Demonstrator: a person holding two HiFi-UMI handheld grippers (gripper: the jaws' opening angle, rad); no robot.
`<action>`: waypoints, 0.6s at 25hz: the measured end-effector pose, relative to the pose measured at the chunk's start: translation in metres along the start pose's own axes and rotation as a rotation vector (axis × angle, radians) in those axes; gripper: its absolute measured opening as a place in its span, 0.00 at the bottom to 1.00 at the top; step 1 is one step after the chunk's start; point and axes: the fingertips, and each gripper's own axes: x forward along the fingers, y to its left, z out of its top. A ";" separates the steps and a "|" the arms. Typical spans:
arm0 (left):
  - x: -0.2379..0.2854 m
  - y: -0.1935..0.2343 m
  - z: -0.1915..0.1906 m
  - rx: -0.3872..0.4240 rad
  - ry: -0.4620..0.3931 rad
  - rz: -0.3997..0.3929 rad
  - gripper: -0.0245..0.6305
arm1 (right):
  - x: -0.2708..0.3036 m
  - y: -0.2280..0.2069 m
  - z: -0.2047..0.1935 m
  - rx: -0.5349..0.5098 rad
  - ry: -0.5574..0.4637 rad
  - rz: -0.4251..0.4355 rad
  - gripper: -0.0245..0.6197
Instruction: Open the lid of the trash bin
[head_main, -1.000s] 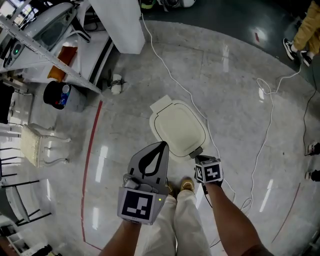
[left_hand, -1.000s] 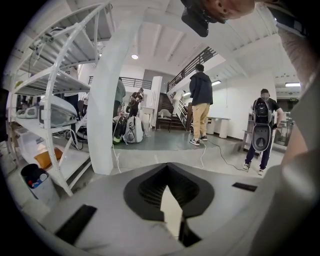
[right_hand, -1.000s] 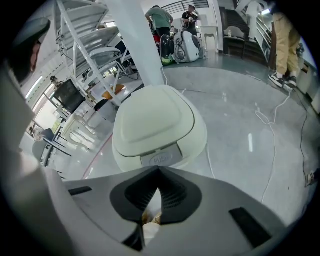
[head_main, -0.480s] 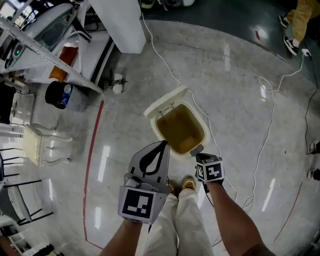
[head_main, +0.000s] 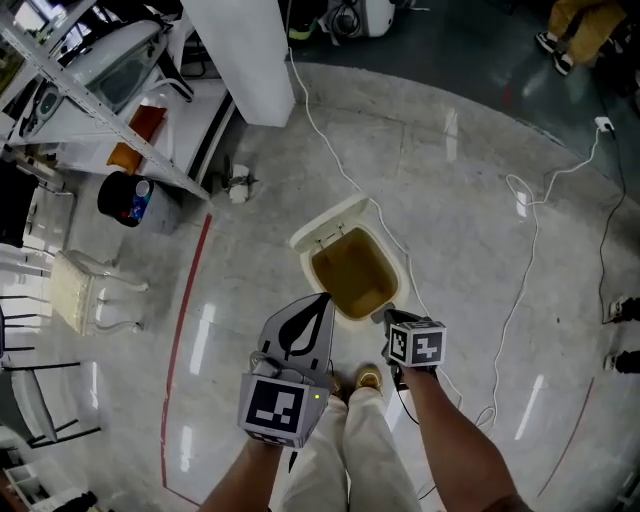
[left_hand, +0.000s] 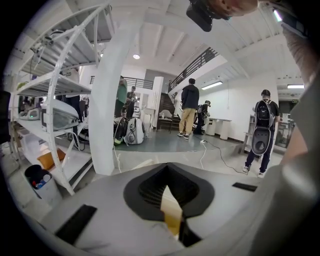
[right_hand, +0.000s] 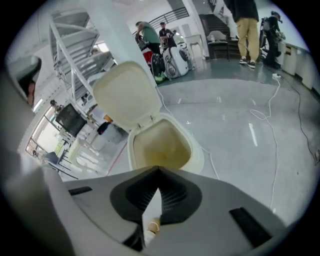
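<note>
A cream plastic trash bin (head_main: 350, 275) with rounded corners stands on a glossy grey floor (head_main: 470, 200) at the centre of the head view. Its smooth lid (head_main: 328, 228) is tipped up on the far hinge, baring a stained yellow-brown inside.

The right gripper (head_main: 388, 316), in matte grey plastic, points at the bin's near rim, lower centre. Its ribbed jaws are pressed together with nothing between them. The left gripper (head_main: 322, 298), just left of it, is also closed and empty.

A white pillar (head_main: 240, 50) and metal shelving (head_main: 100, 90) fill the upper left.
</note>
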 end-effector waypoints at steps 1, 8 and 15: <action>-0.006 0.000 0.010 0.003 -0.014 0.004 0.02 | -0.013 0.006 0.015 0.004 -0.023 0.006 0.08; -0.041 -0.007 0.132 0.031 -0.142 0.015 0.02 | -0.128 0.039 0.193 -0.089 -0.260 -0.009 0.08; -0.094 -0.023 0.240 0.057 -0.237 0.009 0.02 | -0.282 0.104 0.320 -0.194 -0.554 0.057 0.08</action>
